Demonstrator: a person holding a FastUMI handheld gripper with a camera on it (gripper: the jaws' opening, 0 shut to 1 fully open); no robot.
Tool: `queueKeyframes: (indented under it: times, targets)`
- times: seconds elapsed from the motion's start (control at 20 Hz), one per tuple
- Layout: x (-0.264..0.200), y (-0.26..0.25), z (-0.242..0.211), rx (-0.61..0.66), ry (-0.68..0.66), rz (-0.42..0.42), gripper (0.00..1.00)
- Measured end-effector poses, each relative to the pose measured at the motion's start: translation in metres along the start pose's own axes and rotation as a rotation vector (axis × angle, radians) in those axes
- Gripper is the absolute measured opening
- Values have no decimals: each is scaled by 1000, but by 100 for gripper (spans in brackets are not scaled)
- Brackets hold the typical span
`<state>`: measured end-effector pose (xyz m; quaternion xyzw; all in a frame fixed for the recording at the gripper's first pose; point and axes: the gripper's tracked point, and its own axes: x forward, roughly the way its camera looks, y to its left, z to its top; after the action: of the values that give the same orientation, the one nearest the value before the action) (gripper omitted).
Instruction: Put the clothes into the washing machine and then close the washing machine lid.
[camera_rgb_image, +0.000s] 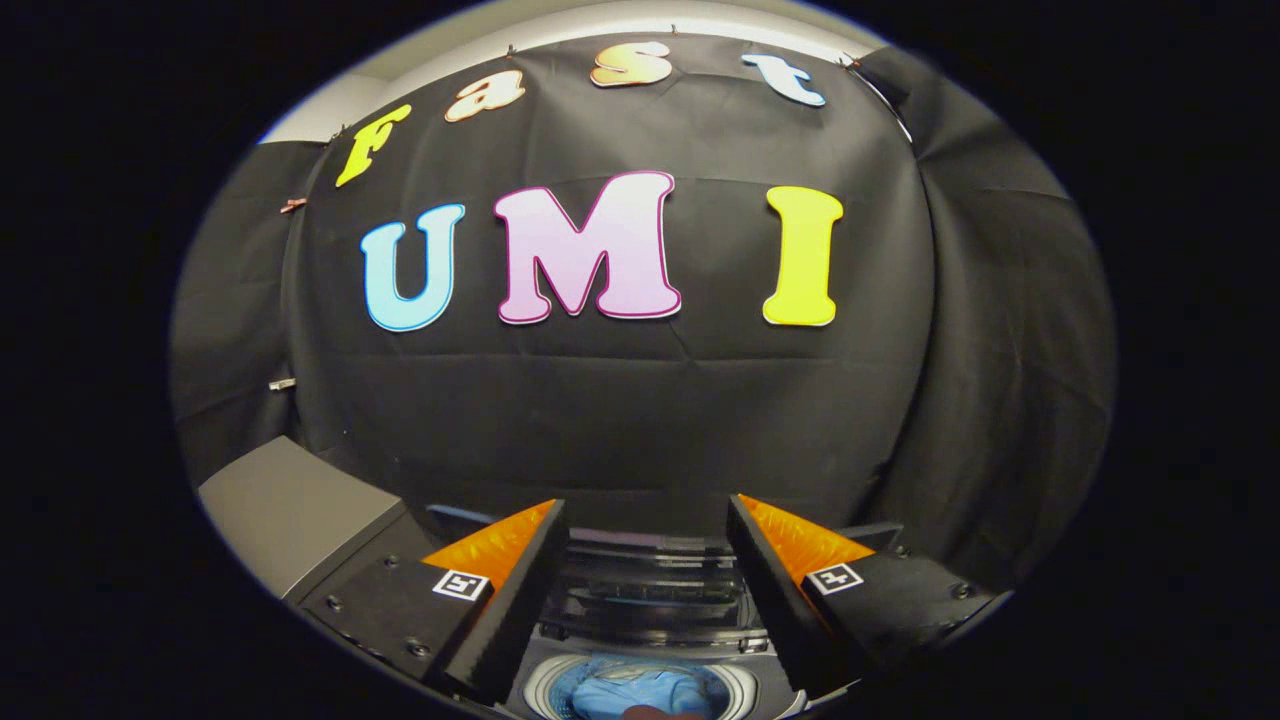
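My gripper (645, 510) is open, its two fingers spread wide with nothing between them. Below and between the fingers sits the washing machine (640, 690), seen from above, with its round drum opening uncovered. Blue clothes (640, 692) lie inside the drum. Just beyond the drum, between the fingers, the dark glass lid (648, 590) stands raised and shows reflections. The gripper hovers above the machine and touches neither the lid nor the clothes.
A grey flat-topped unit (290, 510) stands to the left of the machine, beside the left finger. The black cloth wall (640, 410) hangs close behind the machine and wraps round on the right.
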<state>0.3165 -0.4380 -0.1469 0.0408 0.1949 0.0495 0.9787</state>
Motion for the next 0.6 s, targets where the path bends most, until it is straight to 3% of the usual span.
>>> queueKeyframes:
  times: [0.15, 0.2, 0.25, 0.3, 0.6]
  targets:
    - [41, -1, -16, -10, 57, -24, 99]
    - [51, 0, -36, -23, 149, -18, 99]
    - [58, 1, -22, 15, 81, -13, 99]
    - [60, 2, -22, 39, 99, -12, 99]
    - [29, 1, -33, -16, -5, -13, 100]
